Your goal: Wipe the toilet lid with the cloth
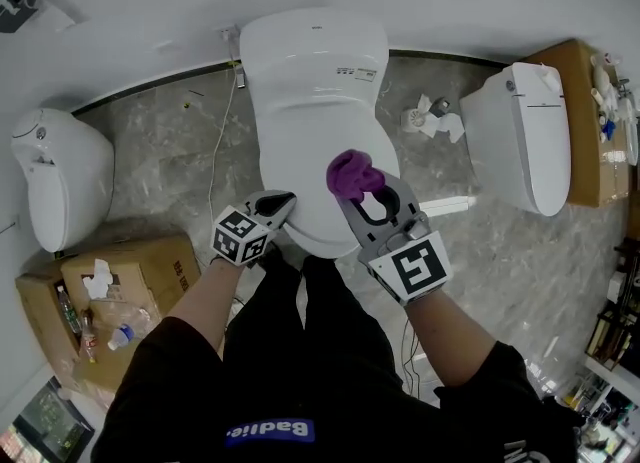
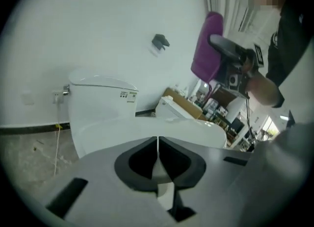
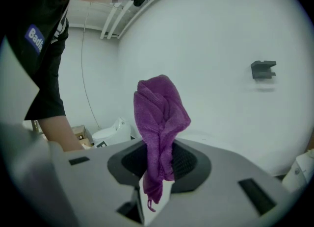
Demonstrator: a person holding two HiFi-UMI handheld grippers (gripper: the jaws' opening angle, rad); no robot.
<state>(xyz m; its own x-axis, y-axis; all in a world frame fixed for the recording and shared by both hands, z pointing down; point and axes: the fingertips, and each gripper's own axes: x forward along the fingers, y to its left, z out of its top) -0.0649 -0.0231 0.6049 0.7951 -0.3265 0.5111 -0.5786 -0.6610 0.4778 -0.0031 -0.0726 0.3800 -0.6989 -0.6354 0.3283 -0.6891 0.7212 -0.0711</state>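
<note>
Right claw (image 1: 372, 196) is clamped on the purple cloth (image 1: 350, 171), held above the front part of the toilet lid (image 1: 310, 121). Left claw (image 1: 280, 206), jaws together and empty, is at the lid's front left edge.

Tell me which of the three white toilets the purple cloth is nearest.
The middle white toilet, before the person; in the head view the purple cloth overlaps its lid.

Bare floor (image 1: 170, 161) L & R of toilet lid (image 1: 315, 141); cardboard box (image 1: 140, 271) at front-L, wall (image 1: 150, 1) behind tank (image 1: 312, 39).
</note>
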